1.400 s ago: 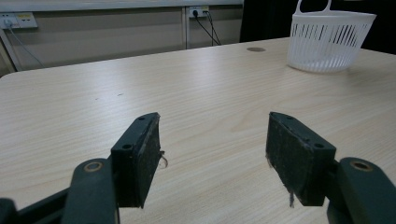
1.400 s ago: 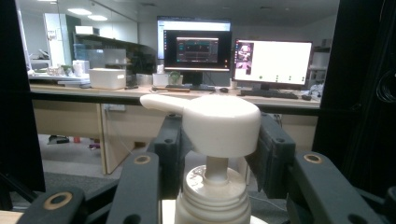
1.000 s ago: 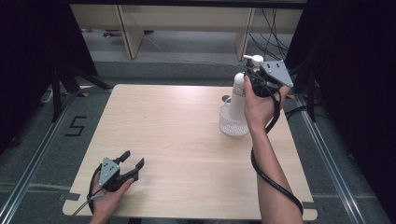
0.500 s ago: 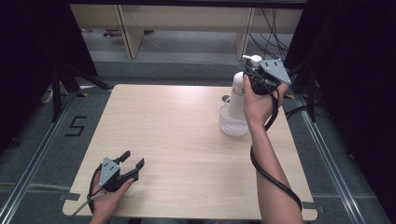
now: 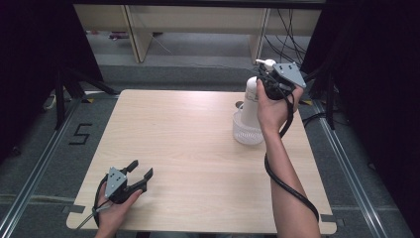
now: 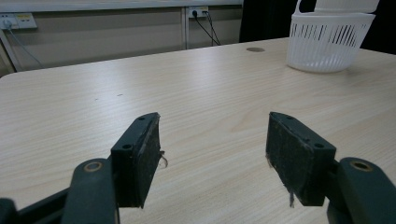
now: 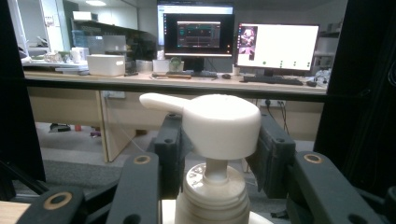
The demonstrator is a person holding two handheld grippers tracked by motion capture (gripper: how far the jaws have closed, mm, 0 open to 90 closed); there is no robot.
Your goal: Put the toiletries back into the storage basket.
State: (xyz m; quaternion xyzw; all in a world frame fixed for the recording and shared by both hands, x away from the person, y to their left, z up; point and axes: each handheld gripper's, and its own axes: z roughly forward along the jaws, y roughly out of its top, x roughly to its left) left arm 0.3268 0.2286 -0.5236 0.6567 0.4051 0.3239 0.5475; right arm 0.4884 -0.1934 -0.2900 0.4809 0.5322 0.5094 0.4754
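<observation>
A white pump bottle [image 5: 249, 101] stands upright with its base inside a white slotted basket [image 5: 246, 133] at the table's right side. My right gripper [image 5: 270, 74] is shut on the bottle's pump head [image 7: 219, 123], one pad [image 7: 170, 149] on each side, spout pointing left in the right gripper view. My left gripper [image 5: 142, 168] rests low near the front left of the table, open, with nothing between its pads [image 6: 140, 158]. The basket [image 6: 329, 42] shows far off at the upper right of the left gripper view.
The light wooden table [image 5: 188, 148] has a small round grommet [image 6: 255, 49] near the basket. Beyond the far edge stand desks with monitors [image 7: 275, 46] and shelving. Black curtains flank both sides. A cable [image 5: 285, 181] trails along the right forearm.
The right hand and its gripper have shifted very slightly at the pump head. The bottle stays in the basket. The left gripper has not moved.
</observation>
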